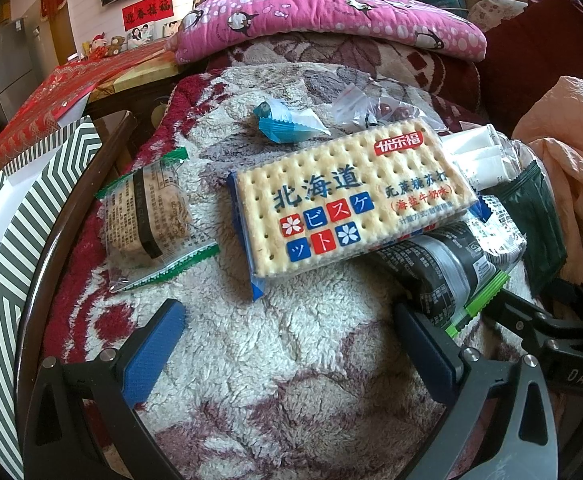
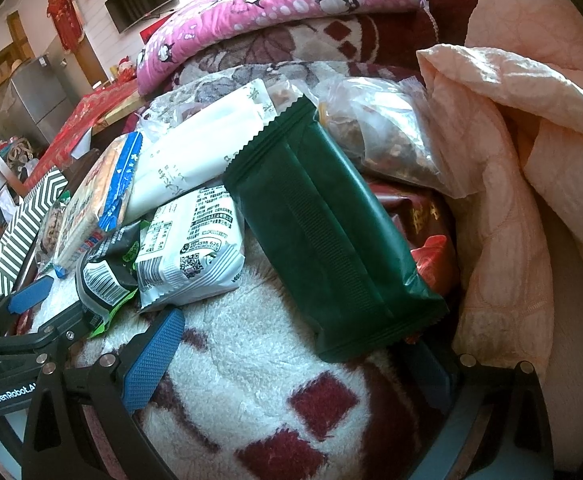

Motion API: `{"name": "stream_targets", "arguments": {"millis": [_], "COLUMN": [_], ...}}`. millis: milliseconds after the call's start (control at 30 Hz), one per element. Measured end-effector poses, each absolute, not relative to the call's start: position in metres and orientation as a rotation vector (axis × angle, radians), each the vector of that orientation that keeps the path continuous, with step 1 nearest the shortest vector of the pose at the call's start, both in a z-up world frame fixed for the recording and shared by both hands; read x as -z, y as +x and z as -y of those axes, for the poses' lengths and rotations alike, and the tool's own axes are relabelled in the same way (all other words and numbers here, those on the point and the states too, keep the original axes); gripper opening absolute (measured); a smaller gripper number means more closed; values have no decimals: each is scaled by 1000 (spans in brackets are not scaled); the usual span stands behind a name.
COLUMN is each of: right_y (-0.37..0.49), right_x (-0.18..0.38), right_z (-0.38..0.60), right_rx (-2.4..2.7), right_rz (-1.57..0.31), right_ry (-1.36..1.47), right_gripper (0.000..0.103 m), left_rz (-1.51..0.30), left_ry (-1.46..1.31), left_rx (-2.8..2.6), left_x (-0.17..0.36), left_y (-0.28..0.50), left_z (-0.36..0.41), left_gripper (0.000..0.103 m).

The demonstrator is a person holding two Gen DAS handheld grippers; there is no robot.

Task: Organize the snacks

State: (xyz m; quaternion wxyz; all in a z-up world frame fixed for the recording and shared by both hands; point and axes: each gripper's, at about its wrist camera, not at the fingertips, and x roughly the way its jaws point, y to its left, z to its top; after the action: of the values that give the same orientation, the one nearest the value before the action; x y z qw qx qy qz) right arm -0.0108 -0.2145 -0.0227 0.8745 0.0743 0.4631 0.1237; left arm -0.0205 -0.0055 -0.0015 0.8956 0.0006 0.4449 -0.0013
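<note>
Snacks lie on a fluffy white and maroon blanket. In the left wrist view a cracker pack with blue and red squares lies in the middle. A clear cake pack with green ends lies to its left. A black pack with a green end lies under the crackers. My left gripper is open and empty just in front of the crackers. In the right wrist view a dark green pack lies ahead of my right gripper, which is open and empty. A white printed pack lies to the left.
A striped green and white box stands at the left edge. A small blue wrapper and a clear bag lie farther back. A pink penguin pillow lies behind. A peach quilt is bunched at the right, beside a nut bag and red packs.
</note>
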Motion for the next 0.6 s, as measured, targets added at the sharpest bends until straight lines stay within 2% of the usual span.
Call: {"name": "stream_targets", "arguments": {"millis": [600], "right_y": [-14], "right_x": [25], "right_z": [213], "right_rx": [-249], "right_rz": [-951], "right_ry": [152], "right_gripper": [103], "left_rz": [-927], "left_ry": [-1], "left_rx": [5], "left_x": [1], "left_y": [-16], "left_z": [4], "left_gripper": [103]}}
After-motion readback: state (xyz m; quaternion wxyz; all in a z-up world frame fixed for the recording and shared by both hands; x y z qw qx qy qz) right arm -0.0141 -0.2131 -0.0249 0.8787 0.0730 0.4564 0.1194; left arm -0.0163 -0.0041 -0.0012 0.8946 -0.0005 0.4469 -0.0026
